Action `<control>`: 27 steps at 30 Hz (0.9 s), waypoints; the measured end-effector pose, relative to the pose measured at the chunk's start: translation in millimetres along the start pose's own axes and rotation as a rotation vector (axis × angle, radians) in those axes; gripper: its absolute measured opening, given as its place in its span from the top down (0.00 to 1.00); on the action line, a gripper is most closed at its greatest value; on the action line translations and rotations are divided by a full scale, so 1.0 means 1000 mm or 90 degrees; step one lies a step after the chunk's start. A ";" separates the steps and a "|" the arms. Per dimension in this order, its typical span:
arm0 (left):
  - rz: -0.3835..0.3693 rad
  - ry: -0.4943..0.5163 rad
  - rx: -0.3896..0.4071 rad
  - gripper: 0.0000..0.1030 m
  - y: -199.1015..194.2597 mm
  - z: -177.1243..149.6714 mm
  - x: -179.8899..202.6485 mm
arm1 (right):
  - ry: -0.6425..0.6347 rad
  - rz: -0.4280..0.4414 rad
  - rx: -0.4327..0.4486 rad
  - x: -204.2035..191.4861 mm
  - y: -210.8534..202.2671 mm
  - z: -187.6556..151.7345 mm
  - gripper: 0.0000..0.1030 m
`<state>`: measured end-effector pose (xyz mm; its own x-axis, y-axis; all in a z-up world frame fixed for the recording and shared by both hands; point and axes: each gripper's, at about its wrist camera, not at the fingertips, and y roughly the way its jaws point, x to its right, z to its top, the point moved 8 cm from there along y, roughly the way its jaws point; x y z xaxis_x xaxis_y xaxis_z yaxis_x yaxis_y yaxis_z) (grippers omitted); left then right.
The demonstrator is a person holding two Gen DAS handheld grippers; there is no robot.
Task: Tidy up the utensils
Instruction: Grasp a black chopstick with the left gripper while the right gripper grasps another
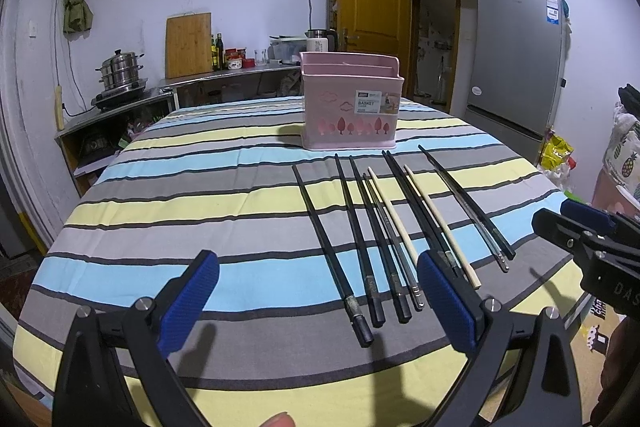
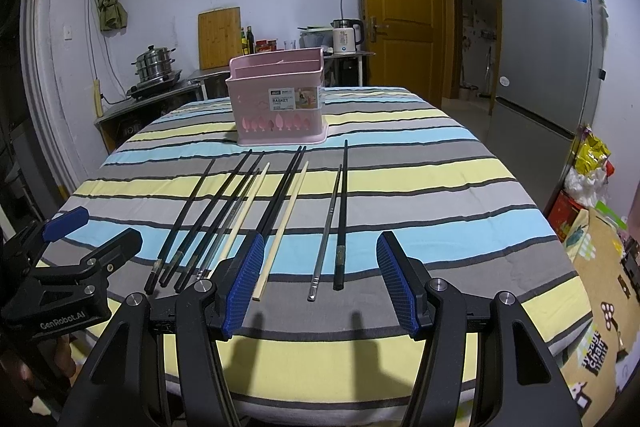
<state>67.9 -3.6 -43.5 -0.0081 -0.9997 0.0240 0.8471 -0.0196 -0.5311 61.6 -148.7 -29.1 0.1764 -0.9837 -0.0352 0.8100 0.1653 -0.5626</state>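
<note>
On the striped table [image 2: 400,183] we held both grippers wide open, empty — chopsticks [image 2: 340,215] lay unsorted; next, grasping one for the pink basket [image 2: 280,107].

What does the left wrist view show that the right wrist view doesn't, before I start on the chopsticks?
Only the left wrist view: the right gripper from the side at the right edge, and a fingertip at the bottom.

Only the right wrist view: the left gripper at the left edge, and the floor mat beside the table.

Both: the pink basket on the striped tablecloth, the chopsticks fanned out in front of it, both grippers open, holding nothing.
</note>
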 end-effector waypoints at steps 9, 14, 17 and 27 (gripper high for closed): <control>-0.010 -0.005 -0.046 0.02 0.026 0.004 -0.008 | -0.004 0.007 -0.019 0.003 0.018 0.006 0.42; -0.009 -0.005 -0.083 0.11 0.052 0.009 -0.015 | -0.013 0.006 -0.037 0.008 0.039 0.016 0.42; -0.007 -0.012 -0.107 0.16 0.069 0.015 -0.020 | -0.015 0.008 -0.052 0.011 0.056 0.026 0.42; -0.029 -0.064 -0.207 0.40 0.127 0.027 -0.039 | 0.028 0.031 -0.129 0.034 0.135 0.056 0.58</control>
<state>190.4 33.2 -88.8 0.0238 -0.9914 0.1289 0.6330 -0.0849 -0.7695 208.1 -155.7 -59.9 0.1842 -0.9779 -0.0991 0.6716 0.1988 -0.7138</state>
